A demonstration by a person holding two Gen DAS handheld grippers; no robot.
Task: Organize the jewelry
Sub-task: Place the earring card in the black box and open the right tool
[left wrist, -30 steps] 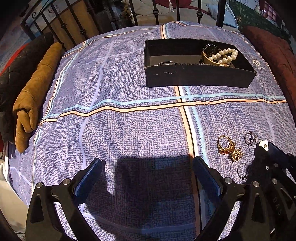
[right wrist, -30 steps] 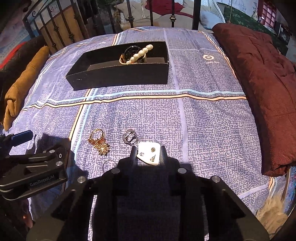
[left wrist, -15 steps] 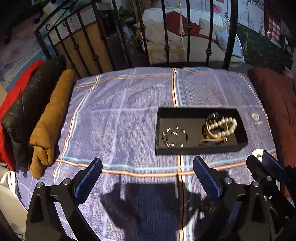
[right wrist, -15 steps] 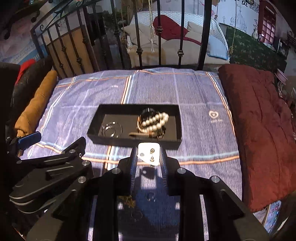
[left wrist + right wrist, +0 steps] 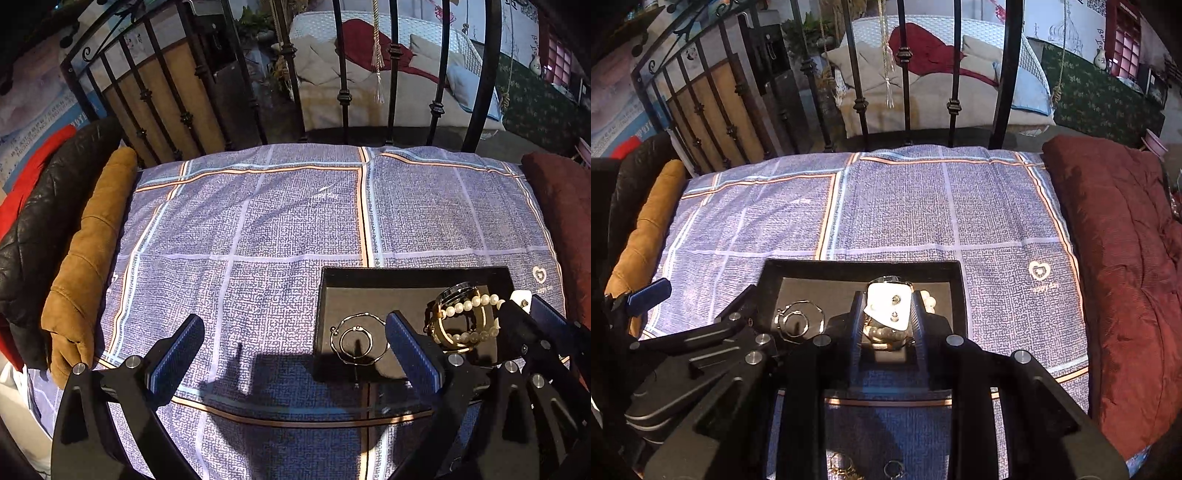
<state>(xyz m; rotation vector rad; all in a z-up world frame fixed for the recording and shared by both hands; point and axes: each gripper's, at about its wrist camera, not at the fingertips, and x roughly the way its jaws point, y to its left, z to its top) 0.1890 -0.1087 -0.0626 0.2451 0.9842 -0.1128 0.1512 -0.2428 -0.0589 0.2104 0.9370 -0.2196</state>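
My right gripper (image 5: 889,317) had its jaws clamped on a small white earring card (image 5: 888,303), poised over the black tray (image 5: 768,275) on the blue checked bedspread (image 5: 905,206). My left gripper (image 5: 291,354) stood with jaws wide apart, nothing between them. In the tray lay silver hoops (image 5: 356,341) and a pearl bracelet (image 5: 467,317) — side by side.

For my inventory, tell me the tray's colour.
Black, the tray shows best in the left wrist view.

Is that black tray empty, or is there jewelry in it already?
Not empty. The tray holds silver hoops on its left and a pearl bracelet with gold bangles on its right.
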